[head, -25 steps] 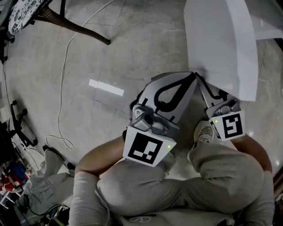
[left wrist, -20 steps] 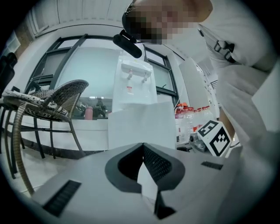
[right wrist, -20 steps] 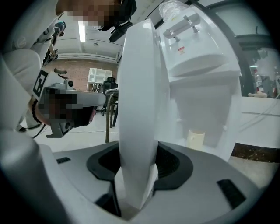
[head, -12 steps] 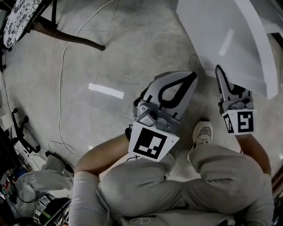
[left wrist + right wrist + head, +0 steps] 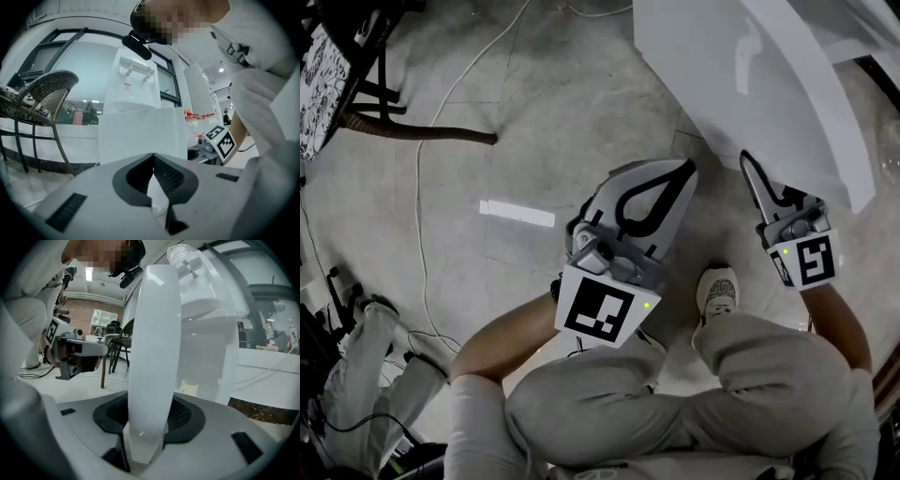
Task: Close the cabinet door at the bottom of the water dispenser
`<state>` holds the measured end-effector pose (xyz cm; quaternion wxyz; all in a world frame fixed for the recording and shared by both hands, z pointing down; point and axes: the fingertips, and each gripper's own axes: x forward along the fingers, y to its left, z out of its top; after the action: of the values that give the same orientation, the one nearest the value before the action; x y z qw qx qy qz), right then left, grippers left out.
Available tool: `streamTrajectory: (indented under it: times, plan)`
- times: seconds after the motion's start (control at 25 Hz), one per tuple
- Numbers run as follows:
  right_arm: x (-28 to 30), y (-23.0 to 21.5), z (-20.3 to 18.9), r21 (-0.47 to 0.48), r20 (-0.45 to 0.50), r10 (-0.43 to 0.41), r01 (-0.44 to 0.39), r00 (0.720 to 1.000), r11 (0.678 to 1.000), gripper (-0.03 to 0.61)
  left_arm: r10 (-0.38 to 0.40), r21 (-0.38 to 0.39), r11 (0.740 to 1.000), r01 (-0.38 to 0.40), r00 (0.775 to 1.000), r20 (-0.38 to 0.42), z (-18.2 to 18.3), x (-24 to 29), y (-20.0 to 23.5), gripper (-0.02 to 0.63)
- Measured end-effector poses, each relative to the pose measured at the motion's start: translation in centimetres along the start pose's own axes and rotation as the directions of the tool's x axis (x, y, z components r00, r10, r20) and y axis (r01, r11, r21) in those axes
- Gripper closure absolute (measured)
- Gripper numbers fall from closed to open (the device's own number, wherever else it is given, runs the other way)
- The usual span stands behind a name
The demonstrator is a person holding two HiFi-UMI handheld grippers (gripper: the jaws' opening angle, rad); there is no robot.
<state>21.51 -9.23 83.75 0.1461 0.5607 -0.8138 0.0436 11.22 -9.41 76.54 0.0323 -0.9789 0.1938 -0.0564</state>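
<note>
Head view: the right gripper [image 5: 752, 178] has moved from beside the shoe [image 5: 718, 292] out to the free edge of the open cabinet door [image 5: 750, 84]; the left gripper [image 5: 680, 178] hangs nearby. Left gripper view: jaws pressed together, empty, facing the water dispenser [image 5: 133, 84]. Right gripper view: jaws pinch the cabinet door's edge, so swinging it shut can likely begin.

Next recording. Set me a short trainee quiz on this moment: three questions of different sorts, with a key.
1. True or false: the left gripper is clamped on the cabinet door.
2. What stands between the jaws of the right gripper? A) a towel B) the door's edge C) a spoon
3. Fill in open or closed: the door stands ____.
Key: 1 false (its jaws are together on nothing); 2 B; 3 open.
</note>
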Motion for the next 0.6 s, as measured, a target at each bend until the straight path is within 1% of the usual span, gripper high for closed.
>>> streamTrajectory:
  times: [0.2,0.36,0.6]
  plan:
    - [-0.2,-1.6,-0.2,-0.022,0.006,0.015,-0.015,1.0,1.0,0.374,-0.017,-0.025,1.0,0.017,1.0,-0.011,-0.7,1.5,0.3,0.606]
    - [-0.3,-3.6,-0.5,-0.024,-0.001,0.004,-0.004,1.0,1.0,0.373,-0.042,-0.031,0.999,0.042,0.999,-0.012,-0.9,2.5,0.3,0.606]
    - [-0.1,-6.9,-0.7,-0.036,0.017,-0.007,0.008,1.0,0.999,0.354,-0.052,-0.029,0.998,0.052,0.999,-0.003,-0.8,4.2,1.0,0.606]
